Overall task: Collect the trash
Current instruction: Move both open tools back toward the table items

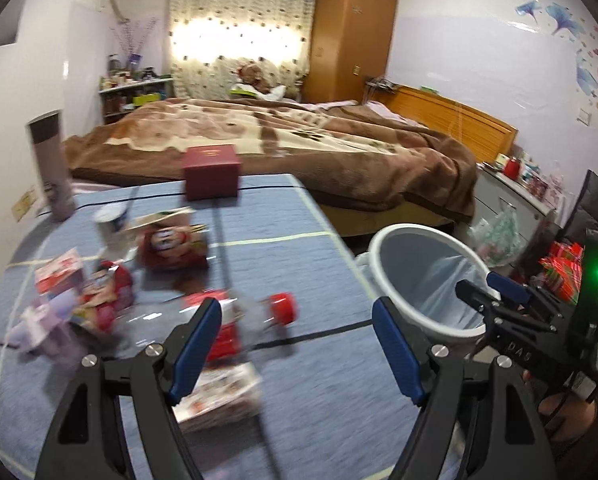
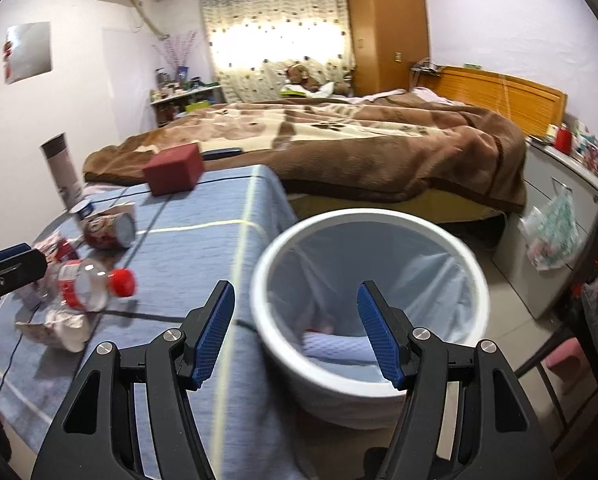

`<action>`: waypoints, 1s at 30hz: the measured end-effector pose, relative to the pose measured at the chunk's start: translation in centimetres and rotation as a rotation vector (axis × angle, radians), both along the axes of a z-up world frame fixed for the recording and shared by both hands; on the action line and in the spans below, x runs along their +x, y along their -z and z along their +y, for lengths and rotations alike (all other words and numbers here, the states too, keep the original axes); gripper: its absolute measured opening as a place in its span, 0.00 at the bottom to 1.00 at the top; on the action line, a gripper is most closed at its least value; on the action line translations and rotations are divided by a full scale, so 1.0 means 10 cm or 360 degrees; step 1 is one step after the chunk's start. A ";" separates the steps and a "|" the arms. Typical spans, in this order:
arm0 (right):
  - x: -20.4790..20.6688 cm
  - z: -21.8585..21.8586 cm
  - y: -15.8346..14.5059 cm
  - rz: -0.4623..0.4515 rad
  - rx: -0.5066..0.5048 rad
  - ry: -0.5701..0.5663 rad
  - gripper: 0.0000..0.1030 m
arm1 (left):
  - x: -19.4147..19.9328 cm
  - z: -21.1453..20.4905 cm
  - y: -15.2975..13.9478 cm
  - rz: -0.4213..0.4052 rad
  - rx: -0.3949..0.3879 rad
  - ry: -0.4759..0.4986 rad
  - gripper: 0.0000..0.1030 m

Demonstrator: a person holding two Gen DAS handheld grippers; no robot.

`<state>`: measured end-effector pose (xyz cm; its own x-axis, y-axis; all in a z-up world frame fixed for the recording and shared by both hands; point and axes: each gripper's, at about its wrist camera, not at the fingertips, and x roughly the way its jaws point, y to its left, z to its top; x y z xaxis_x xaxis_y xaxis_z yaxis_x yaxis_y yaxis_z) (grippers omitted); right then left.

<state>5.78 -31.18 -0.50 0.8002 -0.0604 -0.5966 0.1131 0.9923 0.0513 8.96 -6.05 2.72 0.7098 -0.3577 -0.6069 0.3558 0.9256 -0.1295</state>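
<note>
Trash, a clear plastic bottle [image 1: 255, 320] with a red cap among crumpled wrappers [image 1: 71, 300], lies on the blue tablecloth [image 1: 291, 240] just ahead of the left gripper [image 1: 299, 344], whose fingers gape wide, empty. The right gripper [image 2: 295, 328], equally spread and holding nothing, frames the white bin [image 2: 475, 280].

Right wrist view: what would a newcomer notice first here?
The white trash bin with a clear liner stands beside the table's edge, directly ahead of the open right tool. On the blue tablecloth to the left lies a clear bottle with a red cap among crumpled wrappers.
</note>
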 end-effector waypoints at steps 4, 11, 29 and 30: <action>0.04 0.19 0.03 0.0009 -0.0006 -0.0093 0.64 | -0.07 0.38 0.08 0.0016 0.0017 -0.0104 0.77; 0.08 0.58 0.08 0.0026 -0.0047 -0.0234 0.64 | -0.22 0.96 0.31 0.0060 0.0038 -0.0245 0.77; 0.56 1.63 0.11 0.0096 -0.0194 -0.0893 0.64 | 0.08 1.94 0.52 0.0139 -0.0007 -0.0526 0.77; 0.58 1.67 0.11 0.0097 -0.0227 -0.0927 0.64 | 0.11 1.95 0.52 0.0143 -0.0022 -0.0516 0.77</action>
